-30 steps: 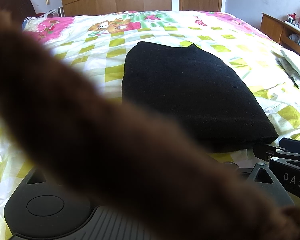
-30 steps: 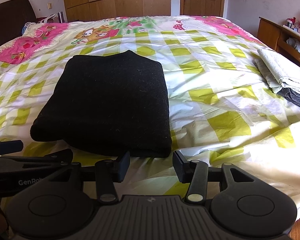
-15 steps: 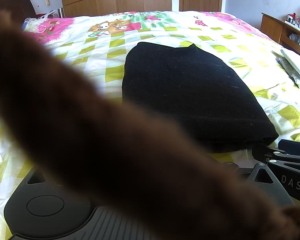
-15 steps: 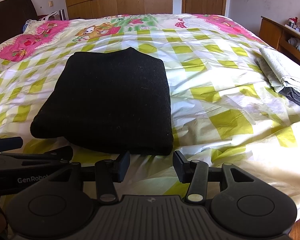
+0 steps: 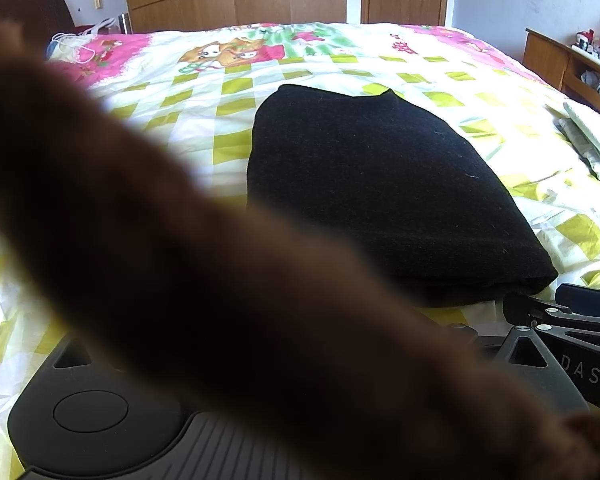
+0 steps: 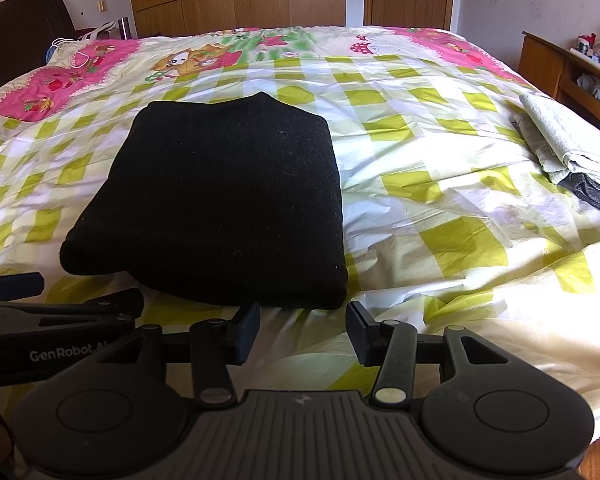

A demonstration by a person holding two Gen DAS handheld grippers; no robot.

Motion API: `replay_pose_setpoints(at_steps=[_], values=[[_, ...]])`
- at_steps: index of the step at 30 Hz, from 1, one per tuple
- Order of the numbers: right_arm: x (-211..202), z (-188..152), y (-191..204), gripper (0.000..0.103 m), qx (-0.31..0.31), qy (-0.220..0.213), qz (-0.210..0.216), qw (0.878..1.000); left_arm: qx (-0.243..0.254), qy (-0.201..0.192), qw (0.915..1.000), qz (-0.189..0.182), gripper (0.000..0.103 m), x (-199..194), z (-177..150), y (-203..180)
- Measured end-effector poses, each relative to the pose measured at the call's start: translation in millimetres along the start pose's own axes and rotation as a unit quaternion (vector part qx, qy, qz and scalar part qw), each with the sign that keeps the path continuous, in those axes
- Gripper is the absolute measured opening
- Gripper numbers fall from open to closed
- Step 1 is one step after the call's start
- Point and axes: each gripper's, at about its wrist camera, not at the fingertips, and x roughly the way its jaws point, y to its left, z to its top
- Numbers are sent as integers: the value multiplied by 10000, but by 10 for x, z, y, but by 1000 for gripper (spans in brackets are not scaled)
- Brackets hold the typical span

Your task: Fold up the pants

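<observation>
The black pants (image 6: 228, 200) lie folded into a thick rectangle in the middle of the bed; in the left wrist view the pants (image 5: 380, 184) sit just ahead. My right gripper (image 6: 302, 324) is open just short of the fold's near right corner, with nothing between its fingers. My left gripper (image 6: 84, 300) pokes in at the near left corner of the pants. A blurred brown mass (image 5: 220, 280) close to the left lens hides the left gripper's fingers.
The bed cover (image 6: 440, 208) is white with yellow-green checks and wrinkled near the front. A stack of folded pale and dark clothes (image 6: 572, 160) lies at the right edge. A wooden shelf (image 6: 560, 64) stands to the right; a wardrobe and a door lie beyond.
The right wrist view has shifted very slightly. The pants lie unmoved, and neither gripper has taken hold of anything.
</observation>
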Motion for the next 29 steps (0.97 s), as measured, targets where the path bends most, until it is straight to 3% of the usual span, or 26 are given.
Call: replay_pose_setpoints(at_steps=[29], values=[[23,9,-40,60,88,56,38,9999,-18,23,10000,-6,101,7,-3,5]])
